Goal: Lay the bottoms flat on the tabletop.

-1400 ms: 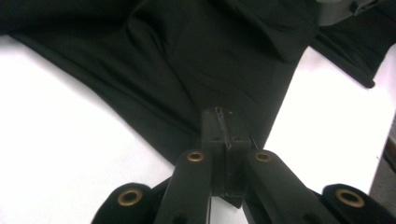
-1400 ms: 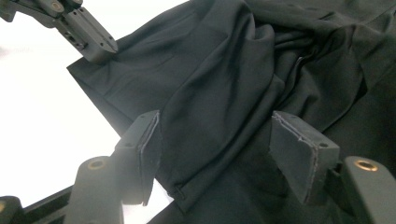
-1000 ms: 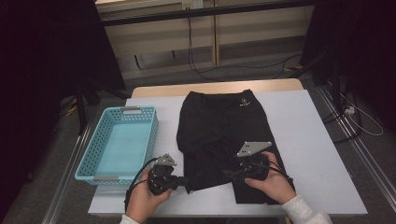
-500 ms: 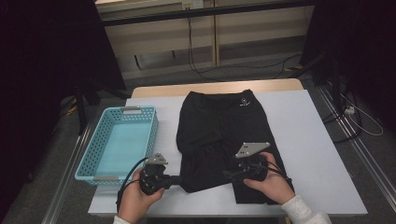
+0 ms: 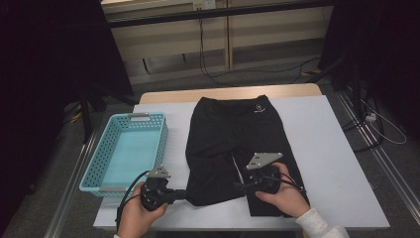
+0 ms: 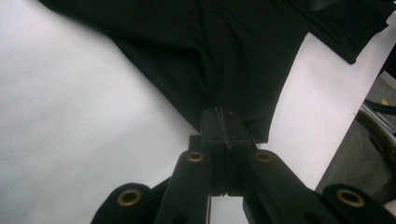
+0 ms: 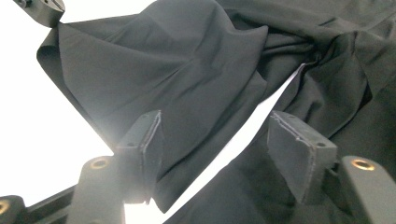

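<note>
Two hand-held grippers [image 5: 181,194] [image 5: 242,186] work one black shorts [image 5: 233,134] beside one basket [image 5: 126,151].

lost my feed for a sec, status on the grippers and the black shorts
Left gripper shut on the black shorts' near left hem. Right gripper open, jaws just been closing, fabric between its fingers. Blue basket at left, apart; nothing in the way.
</note>
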A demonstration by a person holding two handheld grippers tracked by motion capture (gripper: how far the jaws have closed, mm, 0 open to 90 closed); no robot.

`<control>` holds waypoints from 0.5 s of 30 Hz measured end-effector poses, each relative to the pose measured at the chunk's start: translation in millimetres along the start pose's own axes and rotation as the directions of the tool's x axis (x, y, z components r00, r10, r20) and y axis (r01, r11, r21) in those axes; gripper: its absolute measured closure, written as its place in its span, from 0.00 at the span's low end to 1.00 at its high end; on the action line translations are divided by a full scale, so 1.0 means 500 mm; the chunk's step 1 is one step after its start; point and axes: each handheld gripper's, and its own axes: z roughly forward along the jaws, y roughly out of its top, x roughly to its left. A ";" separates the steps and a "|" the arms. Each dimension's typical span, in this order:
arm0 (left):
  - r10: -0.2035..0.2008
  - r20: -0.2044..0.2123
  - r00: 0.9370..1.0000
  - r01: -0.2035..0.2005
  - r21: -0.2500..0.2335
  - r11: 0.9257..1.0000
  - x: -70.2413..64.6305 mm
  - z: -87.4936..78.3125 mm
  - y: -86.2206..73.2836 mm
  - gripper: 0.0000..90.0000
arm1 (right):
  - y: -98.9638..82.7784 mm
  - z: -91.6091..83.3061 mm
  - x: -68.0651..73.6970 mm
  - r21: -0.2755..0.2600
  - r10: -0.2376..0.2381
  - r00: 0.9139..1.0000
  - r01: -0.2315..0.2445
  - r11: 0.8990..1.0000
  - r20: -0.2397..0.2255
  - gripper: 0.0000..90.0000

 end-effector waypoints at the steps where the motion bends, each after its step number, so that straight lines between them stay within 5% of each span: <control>1: -0.001 0.000 1.000 0.001 0.003 1.000 0.000 0.001 0.000 1.00 | 0.001 0.002 0.000 -0.001 -0.003 1.000 0.003 1.000 0.004 0.45; 9: 0.001 -0.002 1.000 -0.001 -0.010 1.000 0.001 -0.005 -0.001 1.00 | 0.013 0.028 0.013 0.029 -0.012 1.000 0.012 0.999 -0.013 0.67; 11: 0.029 -0.023 0.999 -0.030 -0.035 0.999 0.000 -0.001 -0.001 0.99 | 0.015 0.040 0.020 0.054 -0.028 1.000 0.028 0.998 -0.011 0.68; 15: 0.032 -0.077 0.996 -0.039 -0.102 0.994 0.005 0.007 -0.001 0.72 | 0.011 0.057 0.022 0.105 -0.033 0.999 0.033 0.994 0.001 0.69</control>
